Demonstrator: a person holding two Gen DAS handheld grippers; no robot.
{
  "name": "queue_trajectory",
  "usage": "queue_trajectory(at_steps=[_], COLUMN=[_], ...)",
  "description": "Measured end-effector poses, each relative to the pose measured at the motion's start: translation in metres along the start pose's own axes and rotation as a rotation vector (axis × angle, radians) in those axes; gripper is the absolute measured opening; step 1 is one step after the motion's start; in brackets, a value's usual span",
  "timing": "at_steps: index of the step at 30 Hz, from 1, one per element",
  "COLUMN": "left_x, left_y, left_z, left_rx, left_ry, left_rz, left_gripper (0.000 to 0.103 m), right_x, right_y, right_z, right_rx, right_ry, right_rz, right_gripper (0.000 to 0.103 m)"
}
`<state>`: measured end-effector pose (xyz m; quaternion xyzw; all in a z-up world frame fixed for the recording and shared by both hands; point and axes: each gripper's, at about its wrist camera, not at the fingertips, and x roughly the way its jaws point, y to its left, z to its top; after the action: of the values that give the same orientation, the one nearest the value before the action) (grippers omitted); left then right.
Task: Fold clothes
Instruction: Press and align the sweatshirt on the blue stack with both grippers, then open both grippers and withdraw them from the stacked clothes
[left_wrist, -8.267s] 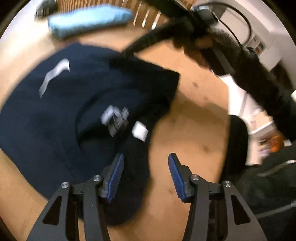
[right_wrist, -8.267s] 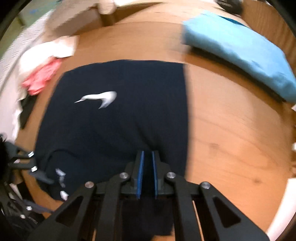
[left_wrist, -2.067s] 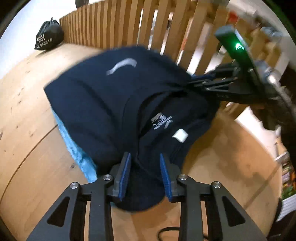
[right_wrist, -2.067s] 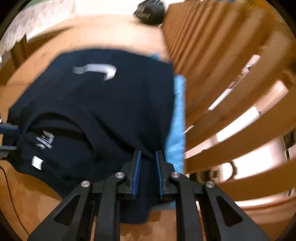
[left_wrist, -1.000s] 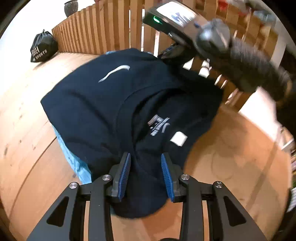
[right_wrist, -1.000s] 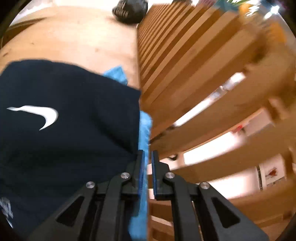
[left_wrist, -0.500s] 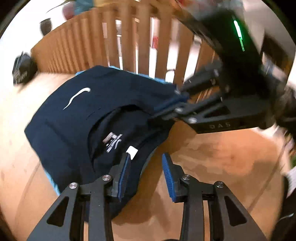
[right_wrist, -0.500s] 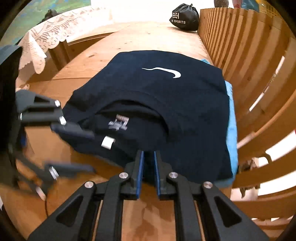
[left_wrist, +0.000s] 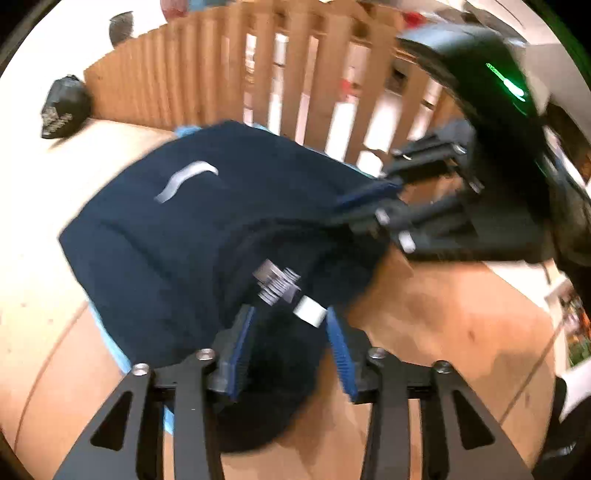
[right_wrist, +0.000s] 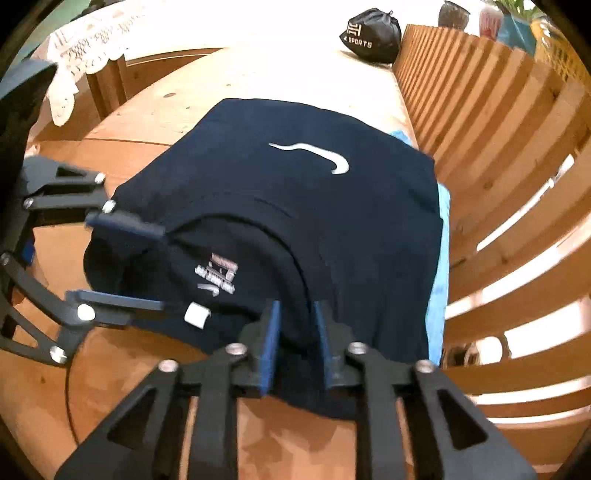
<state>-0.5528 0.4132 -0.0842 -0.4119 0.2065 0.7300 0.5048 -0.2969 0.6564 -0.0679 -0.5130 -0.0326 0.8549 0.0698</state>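
Observation:
A folded navy shirt (left_wrist: 166, 240) (right_wrist: 332, 221) with a white swoosh lies on top of a folded light-blue garment (left_wrist: 110, 343) (right_wrist: 439, 258) on the wooden table. My left gripper (left_wrist: 290, 317) (right_wrist: 162, 267) is open, its fingers straddling the collar edge beside the white neck tag (left_wrist: 310, 312). My right gripper (right_wrist: 296, 310) (left_wrist: 369, 205) grips the shirt's near edge with dark cloth filling the narrow gap between its pads. The blue garment shows only along the shirt's edges.
A slatted wooden railing (right_wrist: 498, 147) (left_wrist: 221, 74) runs close along the shirt's far side. At the table's far end sits a black sports bag (right_wrist: 371, 35) (left_wrist: 62, 107). A white lace cloth (right_wrist: 85, 44) hangs at the back left. Bare tabletop (right_wrist: 129, 369) lies in front.
My left gripper has come back over the collar edge, so cloth sits between its open fingers again. The right gripper stays at the shirt's near edge. The shirt itself has barely shifted.

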Motion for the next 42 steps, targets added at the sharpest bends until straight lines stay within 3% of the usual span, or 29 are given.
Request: queue_trajectory(at_steps=[4, 10, 12, 14, 16, 18, 22, 32, 34, 36, 37, 39, 42], left_x=[-0.005, -0.037, -0.048, -0.048, -0.043, -0.027, 0.013, -0.023, -0.028, -0.021, -0.02, -0.022, -0.043], left_y=[0.004, 0.004, 0.004, 0.016, 0.03, 0.046, 0.066, 0.044, 0.026, 0.01, 0.005, -0.004, -0.004], left_z=[-0.004, -0.01, -0.012, -0.005, 0.004, 0.012, 0.004, -0.018, -0.033, -0.053, -0.063, -0.08, -0.084], left_rx=[-0.009, 0.001, 0.004, -0.051, -0.076, -0.122, -0.188, -0.164, -0.09, -0.034, -0.022, 0.009, -0.006], left_ry=[0.008, -0.036, -0.051, -0.06, -0.058, -0.025, 0.083, 0.004, 0.015, 0.071, 0.101, 0.148, 0.123], left_rz=[0.018, 0.026, 0.028, 0.02, 0.061, 0.123, 0.169, 0.141, 0.147, 0.148, 0.143, 0.133, 0.134], left_gripper=[0.046, 0.048, 0.048, 0.048, 0.048, 0.047, 0.046, 0.046, 0.046, 0.046, 0.047, 0.048, 0.048], right_x=[0.033, 0.0, 0.002, 0.01, 0.018, 0.027, 0.04, 0.013, 0.012, 0.024, 0.038, 0.043, 0.019], right_y=[-0.002, -0.009, -0.001, 0.012, 0.026, 0.039, 0.064, 0.058, 0.046, 0.03, 0.015, -0.004, -0.019], right_z=[-0.009, 0.003, 0.009, 0.007, 0.005, 0.003, -0.003, 0.023, 0.024, 0.025, 0.014, 0.01, 0.02], right_rx=[-0.037, 0.081, 0.106, 0.087, 0.064, 0.041, -0.022, 0.03, 0.075, 0.097, 0.127, 0.198, 0.26], right_ry=[0.109, -0.053, -0.058, -0.032, -0.001, 0.03, 0.095, -0.042, -0.061, -0.037, 0.015, 0.028, -0.086], right_rz=[-0.059, 0.088, 0.187, 0.215, 0.235, 0.255, 0.287, 0.217, 0.144, 0.008, 0.001, 0.083, 0.071], right_gripper=[0.025, 0.025, 0.025, 0.025, 0.025, 0.025, 0.025, 0.025, 0.025, 0.025, 0.025, 0.025, 0.025])
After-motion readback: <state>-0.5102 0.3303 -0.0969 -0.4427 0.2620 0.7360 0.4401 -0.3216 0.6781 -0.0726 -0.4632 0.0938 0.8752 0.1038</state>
